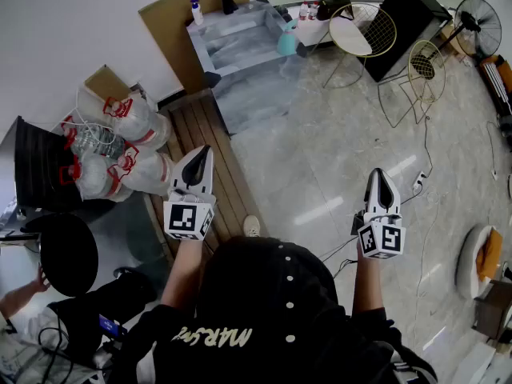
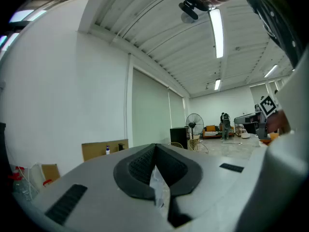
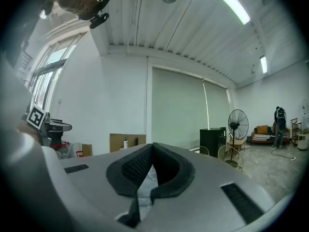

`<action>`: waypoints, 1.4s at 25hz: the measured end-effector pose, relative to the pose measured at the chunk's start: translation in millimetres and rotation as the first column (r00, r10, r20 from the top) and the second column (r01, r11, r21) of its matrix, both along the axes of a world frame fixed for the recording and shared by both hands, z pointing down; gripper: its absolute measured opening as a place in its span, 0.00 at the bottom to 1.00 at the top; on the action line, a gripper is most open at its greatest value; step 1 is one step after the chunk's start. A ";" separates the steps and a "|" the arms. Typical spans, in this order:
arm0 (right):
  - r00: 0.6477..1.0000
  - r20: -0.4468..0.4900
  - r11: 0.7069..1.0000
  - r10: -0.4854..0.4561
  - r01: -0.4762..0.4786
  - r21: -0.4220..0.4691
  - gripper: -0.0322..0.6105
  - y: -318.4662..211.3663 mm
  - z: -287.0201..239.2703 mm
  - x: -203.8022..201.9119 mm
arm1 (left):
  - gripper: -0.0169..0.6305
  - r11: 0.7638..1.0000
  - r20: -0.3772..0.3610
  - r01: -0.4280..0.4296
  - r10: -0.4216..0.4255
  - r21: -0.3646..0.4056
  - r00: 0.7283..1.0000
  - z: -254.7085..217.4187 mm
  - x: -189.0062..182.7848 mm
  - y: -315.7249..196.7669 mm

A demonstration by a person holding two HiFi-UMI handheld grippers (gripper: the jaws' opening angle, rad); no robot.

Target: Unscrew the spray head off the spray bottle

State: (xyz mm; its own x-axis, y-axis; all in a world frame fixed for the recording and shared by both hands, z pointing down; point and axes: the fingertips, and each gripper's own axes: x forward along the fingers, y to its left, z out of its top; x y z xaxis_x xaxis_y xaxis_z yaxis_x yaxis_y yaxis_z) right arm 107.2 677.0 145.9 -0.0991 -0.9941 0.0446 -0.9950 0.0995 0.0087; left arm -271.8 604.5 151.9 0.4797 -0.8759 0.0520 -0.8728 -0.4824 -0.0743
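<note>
A white spray bottle with a blue head (image 1: 195, 10) stands far off at the back of a glass table (image 1: 248, 54), against a brown board. It shows small in the left gripper view (image 2: 107, 150) and in the right gripper view (image 3: 125, 142). A teal bottle (image 1: 287, 40) stands at the table's right end. My left gripper (image 1: 202, 154) is held level over a wooden bench, shut, with nothing in it (image 2: 155, 149). My right gripper (image 1: 379, 176) hangs level over the marble floor, also shut and empty (image 3: 152, 146). Both are well short of the table.
A slatted wooden bench (image 1: 210, 146) runs toward the table. Bagged bottles (image 1: 120, 146) lie to its left, with a black round stool (image 1: 64, 250) nearer me. Wire chairs (image 1: 376, 30), a black cabinet (image 1: 412, 18) and a fan (image 1: 478, 14) stand at the right. A power strip (image 1: 418, 181) and cables cross the floor.
</note>
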 end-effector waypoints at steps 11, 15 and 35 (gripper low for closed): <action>0.999 0.039 0.999 0.010 -0.012 0.050 0.07 -17.4 1.7 -26.7 | 0.06 0.998 0.011 -0.055 0.055 -0.004 0.998 11.4 -20.4 -17.4; 1.000 0.012 0.998 0.017 -0.018 0.060 0.07 -24.0 5.6 -38.7 | 0.06 0.996 0.033 -0.090 0.090 -0.003 0.995 21.6 -26.6 -29.2; 1.000 0.021 1.000 0.000 0.000 0.008 0.07 -143.6 108.3 -2.0 | 0.06 0.997 0.077 -0.074 0.076 -0.032 0.994 116.5 3.8 -124.6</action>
State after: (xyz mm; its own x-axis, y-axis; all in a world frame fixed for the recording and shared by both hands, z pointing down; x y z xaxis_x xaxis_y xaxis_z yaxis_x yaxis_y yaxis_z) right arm 105.1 533.4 254.2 -0.0997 -0.9944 0.0350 -0.9950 0.0994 -0.0112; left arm -268.0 480.0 268.3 0.5374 -0.8352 0.1170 -0.8261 -0.5492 -0.1261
